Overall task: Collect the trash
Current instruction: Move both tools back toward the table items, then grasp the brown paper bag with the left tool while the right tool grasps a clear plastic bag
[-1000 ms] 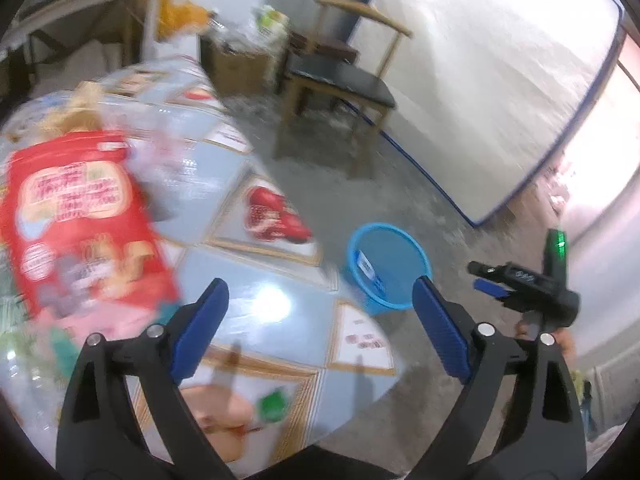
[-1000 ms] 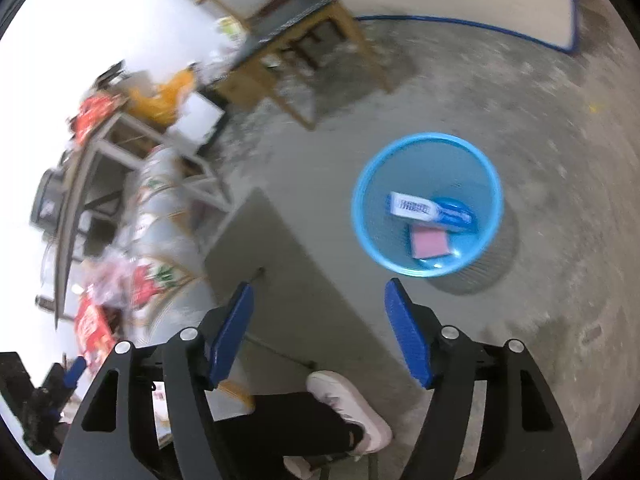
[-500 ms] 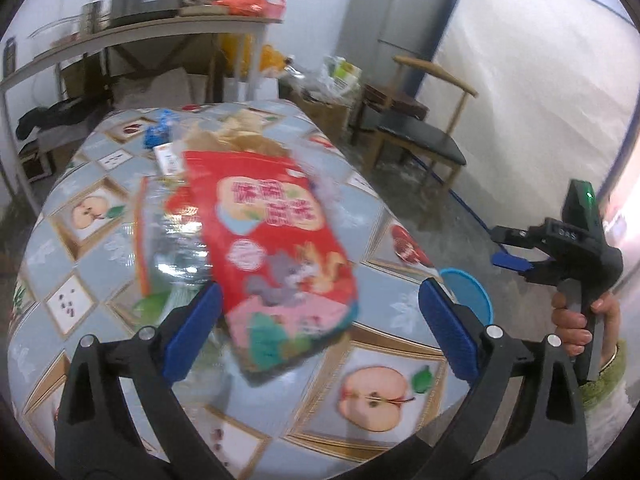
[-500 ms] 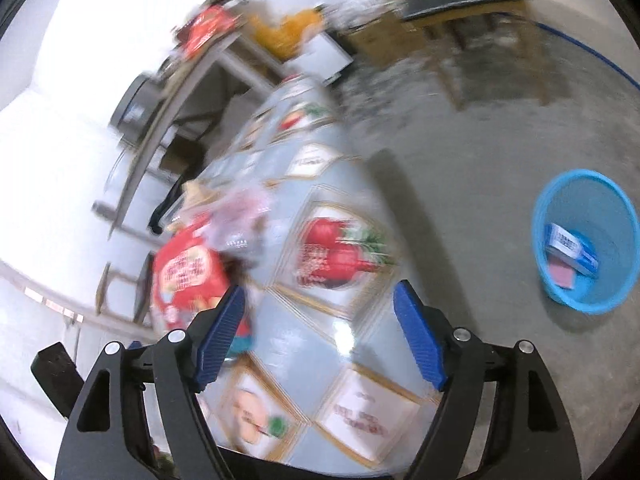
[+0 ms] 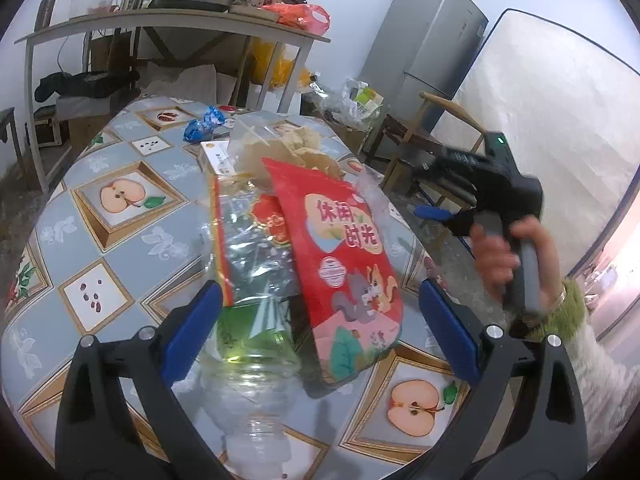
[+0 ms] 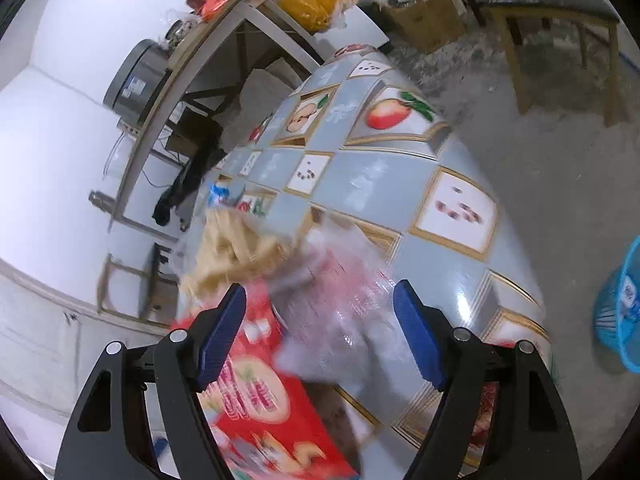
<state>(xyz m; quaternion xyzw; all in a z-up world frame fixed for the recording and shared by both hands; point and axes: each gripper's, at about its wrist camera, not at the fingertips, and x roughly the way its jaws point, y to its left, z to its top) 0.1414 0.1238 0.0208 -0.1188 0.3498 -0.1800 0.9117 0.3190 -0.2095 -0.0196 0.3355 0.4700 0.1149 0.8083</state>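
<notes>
A pile of trash lies on the fruit-patterned table (image 5: pixel 120 200). It holds a red snack bag (image 5: pixel 340 248), a crumpled clear bag (image 5: pixel 248 248), a clear plastic bottle (image 5: pixel 248 368), crumpled brown paper (image 5: pixel 296 152), a white box (image 5: pixel 218 156) and a blue wrapper (image 5: pixel 204 124). My left gripper (image 5: pixel 320 320) is open just short of the pile, with nothing between its pads. My right gripper (image 6: pixel 320 320) hangs open above clear plastic (image 6: pixel 340 312) and the red bag (image 6: pixel 256 400), gripping nothing. From the left wrist it shows as the right gripper (image 5: pixel 430 190), held by a hand (image 5: pixel 512 256).
A blue basket (image 6: pixel 620 304) with trash in it stands on the floor past the table's right edge. A wooden chair (image 6: pixel 552 4) and a cardboard box (image 6: pixel 424 20) are behind the table. A cluttered shelf table (image 5: pixel 168 16) and a grey fridge (image 5: pixel 432 40) line the back wall.
Both views swung from the floor and the blue basket onto the table's trash pile. The right gripper left the basket and came over the pile. The left closed in on the red bag.
</notes>
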